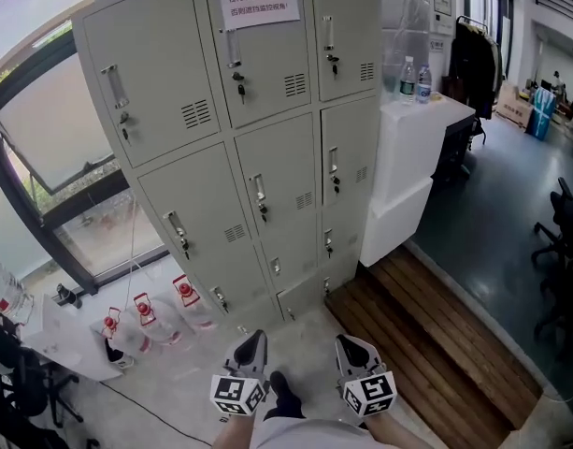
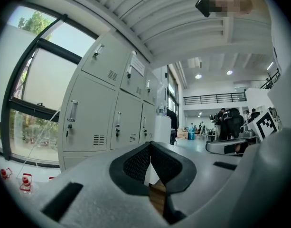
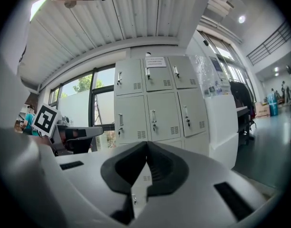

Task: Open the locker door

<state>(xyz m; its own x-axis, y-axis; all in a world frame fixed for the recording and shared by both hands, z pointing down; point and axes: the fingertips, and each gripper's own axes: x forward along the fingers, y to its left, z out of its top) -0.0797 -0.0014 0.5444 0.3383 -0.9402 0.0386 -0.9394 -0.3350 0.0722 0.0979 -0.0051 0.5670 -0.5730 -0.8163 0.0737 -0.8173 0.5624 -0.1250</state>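
Note:
A bank of grey lockers [image 1: 267, 157] stands ahead, three columns wide, with every door closed. Each door has a vertical handle and a key lock; a paper notice [image 1: 258, 0] is taped on the top middle door. My left gripper [image 1: 257, 338] and right gripper [image 1: 348, 343] hang side by side low in the head view, a good way short of the lockers. Both point toward them, shut and holding nothing. The left gripper view has the lockers [image 2: 102, 122] left of its closed jaws [image 2: 150, 145]. In the right gripper view the lockers [image 3: 157, 103] stand straight beyond the closed jaws [image 3: 146, 144].
A white counter [image 1: 417, 148] with two water bottles [image 1: 412, 80] adjoins the lockers on the right. A wooden platform [image 1: 426, 344] lies before it. Several water jugs [image 1: 146, 311] sit on the floor at the left under a window. Office chairs [image 1: 562, 232] stand far right.

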